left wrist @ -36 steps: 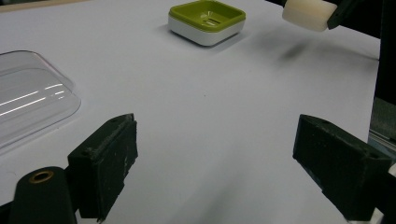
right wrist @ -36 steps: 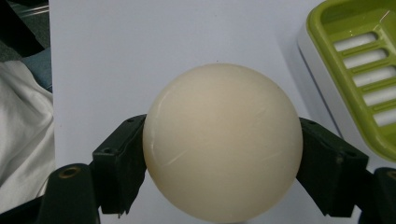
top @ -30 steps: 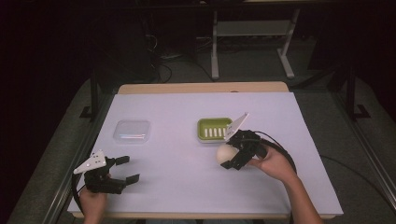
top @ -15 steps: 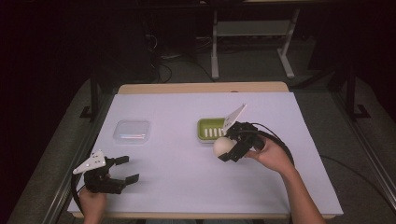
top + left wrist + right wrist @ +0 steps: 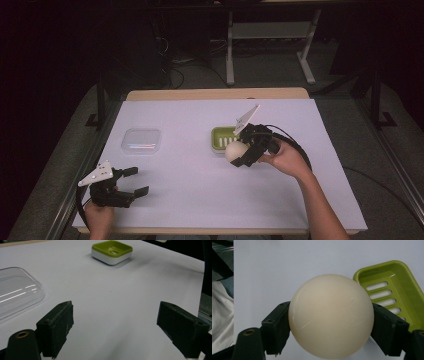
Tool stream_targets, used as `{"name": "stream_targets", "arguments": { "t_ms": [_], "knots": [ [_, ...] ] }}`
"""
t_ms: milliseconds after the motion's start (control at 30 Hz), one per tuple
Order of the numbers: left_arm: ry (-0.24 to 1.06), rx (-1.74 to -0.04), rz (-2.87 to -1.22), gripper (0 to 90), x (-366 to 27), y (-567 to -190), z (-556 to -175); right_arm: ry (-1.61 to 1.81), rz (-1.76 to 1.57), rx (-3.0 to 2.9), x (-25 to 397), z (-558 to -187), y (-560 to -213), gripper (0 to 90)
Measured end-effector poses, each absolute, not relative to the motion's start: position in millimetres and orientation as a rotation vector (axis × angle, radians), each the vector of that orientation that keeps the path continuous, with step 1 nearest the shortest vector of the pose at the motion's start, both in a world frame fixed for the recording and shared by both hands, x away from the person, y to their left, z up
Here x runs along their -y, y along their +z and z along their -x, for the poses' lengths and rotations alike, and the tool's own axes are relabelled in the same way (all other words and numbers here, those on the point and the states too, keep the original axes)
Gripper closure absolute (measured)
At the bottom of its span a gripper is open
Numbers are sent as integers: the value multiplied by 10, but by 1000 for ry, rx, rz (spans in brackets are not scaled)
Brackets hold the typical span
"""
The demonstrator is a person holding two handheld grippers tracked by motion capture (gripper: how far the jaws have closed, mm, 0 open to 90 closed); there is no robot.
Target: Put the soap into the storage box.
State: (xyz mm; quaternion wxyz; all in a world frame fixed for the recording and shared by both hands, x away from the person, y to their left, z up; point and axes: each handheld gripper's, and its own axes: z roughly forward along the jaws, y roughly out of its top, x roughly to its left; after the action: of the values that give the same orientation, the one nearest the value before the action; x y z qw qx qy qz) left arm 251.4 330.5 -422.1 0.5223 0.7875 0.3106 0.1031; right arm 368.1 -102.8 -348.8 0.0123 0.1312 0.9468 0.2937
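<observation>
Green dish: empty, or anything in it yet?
Empty. The green dish shows only its bare slotted floor; the ball sits clamped in the right gripper.

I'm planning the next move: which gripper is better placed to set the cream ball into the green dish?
Right. The right gripper is already shut on the cream ball, beside the green dish. The left gripper is open, near the table's front-left edge.

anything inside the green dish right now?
Nothing visible in the green dish: its slotted floor is bare. The cream ball is clamped in the right gripper beside it. In the high view that gripper hides part of the dish.
</observation>
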Motion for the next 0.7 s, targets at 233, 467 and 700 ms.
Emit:
{"name": "stream_targets", "arguments": {
  "t_ms": [233,467,700],
  "knots": [
    [247,-744,-1886,132,-3307,-4221,-2515,911,-411,-2954,999,-3733,-3444,227],
    [248,-744,-1886,132,-3313,-4218,-2513,907,-410,-2953,961,-3784,-3401,226],
    [247,-745,-1883,132,-3308,-4217,-2510,903,-396,-2944,925,-3845,-3356,226]
  ]
}}
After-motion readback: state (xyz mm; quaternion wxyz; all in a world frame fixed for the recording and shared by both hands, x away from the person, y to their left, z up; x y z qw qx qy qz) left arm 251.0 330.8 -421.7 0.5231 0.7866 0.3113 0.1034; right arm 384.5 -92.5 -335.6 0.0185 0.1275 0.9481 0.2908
